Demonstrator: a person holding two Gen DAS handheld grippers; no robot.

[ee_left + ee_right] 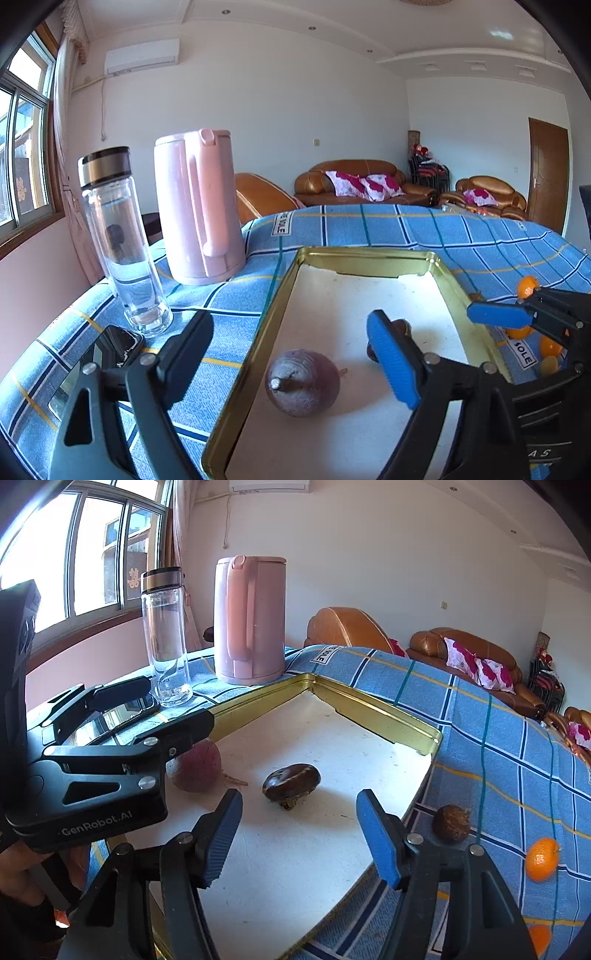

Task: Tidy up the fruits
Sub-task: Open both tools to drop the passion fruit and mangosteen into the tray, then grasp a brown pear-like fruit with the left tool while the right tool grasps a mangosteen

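A gold-rimmed tray (373,260) (384,710) with a white floor lies on the blue checked cloth. In it lie a purple round fruit (303,384) (197,768) and a dark brown chestnut-like fruit (291,781), partly hidden behind my left finger (393,363) in the left wrist view. My left gripper (291,354) is open and empty over the tray, around the purple fruit. My right gripper (297,838) is open and empty at the tray's near edge, in front of the brown fruit. A brown round fruit (451,823) and oranges (542,858) (526,286) lie on the cloth right of the tray.
A pink kettle (199,210) (251,620) and a clear glass bottle (123,243) (166,635) stand behind the tray at the left. A phone (114,345) lies by the bottle. Brown sofas (365,182) stand beyond the table.
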